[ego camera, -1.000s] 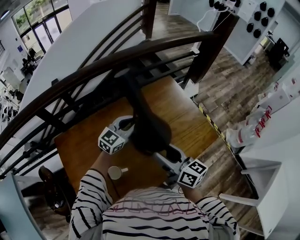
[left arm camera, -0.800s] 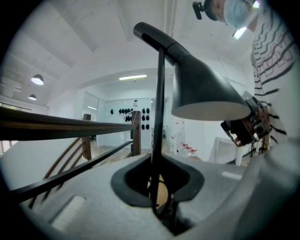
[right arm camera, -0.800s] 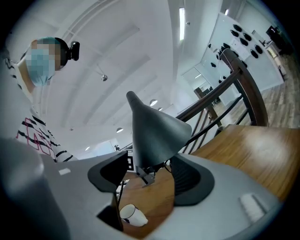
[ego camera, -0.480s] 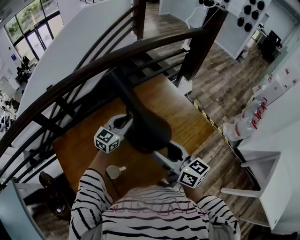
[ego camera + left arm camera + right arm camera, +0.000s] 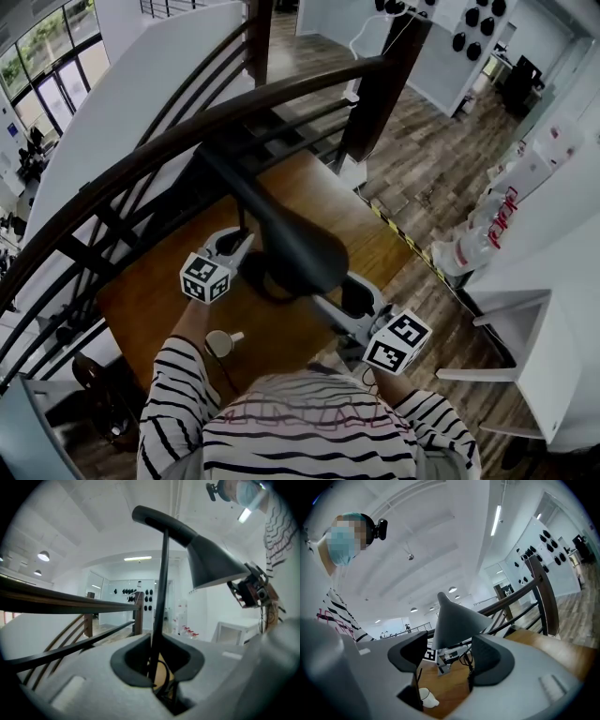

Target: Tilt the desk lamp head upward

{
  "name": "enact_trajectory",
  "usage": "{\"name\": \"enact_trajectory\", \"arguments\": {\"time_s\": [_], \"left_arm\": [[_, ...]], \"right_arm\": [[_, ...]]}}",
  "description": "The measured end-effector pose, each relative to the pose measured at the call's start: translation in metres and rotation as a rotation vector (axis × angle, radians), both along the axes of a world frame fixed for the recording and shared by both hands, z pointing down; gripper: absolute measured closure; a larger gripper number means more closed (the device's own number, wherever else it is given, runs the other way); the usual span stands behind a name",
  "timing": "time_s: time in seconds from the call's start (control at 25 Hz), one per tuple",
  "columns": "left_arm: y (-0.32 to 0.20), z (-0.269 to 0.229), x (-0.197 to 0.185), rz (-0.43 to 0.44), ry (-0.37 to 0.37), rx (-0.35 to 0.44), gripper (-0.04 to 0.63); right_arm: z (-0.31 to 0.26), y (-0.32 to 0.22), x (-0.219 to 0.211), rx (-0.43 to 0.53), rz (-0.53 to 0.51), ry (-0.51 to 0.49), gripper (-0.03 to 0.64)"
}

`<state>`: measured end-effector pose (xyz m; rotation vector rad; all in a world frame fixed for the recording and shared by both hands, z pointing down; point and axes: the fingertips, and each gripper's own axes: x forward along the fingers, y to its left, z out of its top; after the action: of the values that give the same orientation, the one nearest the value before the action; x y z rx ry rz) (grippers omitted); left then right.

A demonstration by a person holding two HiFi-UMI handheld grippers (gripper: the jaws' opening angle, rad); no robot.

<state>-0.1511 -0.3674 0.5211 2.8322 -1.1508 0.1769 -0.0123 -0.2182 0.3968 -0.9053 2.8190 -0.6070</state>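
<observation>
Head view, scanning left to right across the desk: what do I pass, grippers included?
Left gripper, clamped on the pole → lamp head → right gripper.

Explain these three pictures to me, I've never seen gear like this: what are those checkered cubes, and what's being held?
No robot: a person holds a gripper in each hand; the patterned cubes belong to them. One camera sits on the head, looking down; one rides on each gripper. On the wooden table stand a black desk lamp and a white cup. The left gripper clamps the lamp's stem. The shade sits at the right gripper; whether it grips is unclear.
</observation>
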Motion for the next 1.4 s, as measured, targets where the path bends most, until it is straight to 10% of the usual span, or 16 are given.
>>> {"name": "enact_trajectory", "arguments": {"time_s": [1.4], "left_arm": [[0.008, -0.001, 0.004, -0.047, -0.005, -0.028, 0.54]], "right_arm": [[-0.141, 0.003, 0.03, 0.283, 0.05, 0.074, 0.339]]}}
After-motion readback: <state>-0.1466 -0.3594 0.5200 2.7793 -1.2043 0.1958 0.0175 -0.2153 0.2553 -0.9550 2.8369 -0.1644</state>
